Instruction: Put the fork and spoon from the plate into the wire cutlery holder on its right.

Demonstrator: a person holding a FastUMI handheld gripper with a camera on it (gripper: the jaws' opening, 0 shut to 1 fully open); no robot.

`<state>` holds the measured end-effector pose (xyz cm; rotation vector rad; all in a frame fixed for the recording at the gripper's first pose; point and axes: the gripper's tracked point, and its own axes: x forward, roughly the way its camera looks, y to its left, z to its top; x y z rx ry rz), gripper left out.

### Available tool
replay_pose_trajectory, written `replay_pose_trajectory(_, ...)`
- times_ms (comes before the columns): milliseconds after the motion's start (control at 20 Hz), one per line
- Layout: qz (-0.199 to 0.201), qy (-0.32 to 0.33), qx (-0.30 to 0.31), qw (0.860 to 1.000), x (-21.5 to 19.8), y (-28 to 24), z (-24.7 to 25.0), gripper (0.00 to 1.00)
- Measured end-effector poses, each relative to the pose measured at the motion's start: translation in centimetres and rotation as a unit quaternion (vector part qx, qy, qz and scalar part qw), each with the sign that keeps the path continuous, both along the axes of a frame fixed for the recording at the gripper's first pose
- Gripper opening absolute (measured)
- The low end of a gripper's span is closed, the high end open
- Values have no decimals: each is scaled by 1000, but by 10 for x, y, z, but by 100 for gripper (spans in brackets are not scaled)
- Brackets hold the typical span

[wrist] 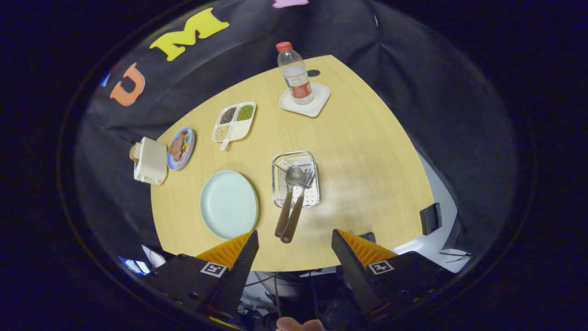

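The wire cutlery holder (296, 179) stands on the wooden table (358, 151), right of a bare pale green plate (228, 204). A spoon (288, 193) and a fork (301, 202) lie in the holder, heads inside it and dark brown handles sticking out over its near edge toward me. My gripper (295, 243) hovers high above the table's near edge, open, with nothing between its fingers (245, 257). The handle ends lie just ahead of the gap between the fingers, well below them.
At the table's far end a plastic bottle (295, 73) with a red cap stands on a white coaster (305, 100). A divided white dish (233, 121) of beans, a blue plate (181, 148) of food and a white toaster (149, 161) sit left. A small black box (430, 219) sits off the table's right edge.
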<state>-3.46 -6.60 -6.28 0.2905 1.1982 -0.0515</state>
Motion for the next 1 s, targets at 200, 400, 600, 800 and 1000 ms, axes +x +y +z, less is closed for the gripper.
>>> replay_pose_trajectory(200, 14, -109, -47, 993, 12, -1, 26, 97)
replay_pose_trajectory(400, 43, -205, -55, 976, 7, 28, 49, 97)
replay_pose_trajectory(600, 39, -347, -88, 933, 15, 40, 85, 96)
replay_pose_trajectory(800, 4, -434, -45, 900, -2, 60, 119, 96)
replay_pose_trajectory(1000, 2, -489, -57, 870, -33, 74, 133, 96)
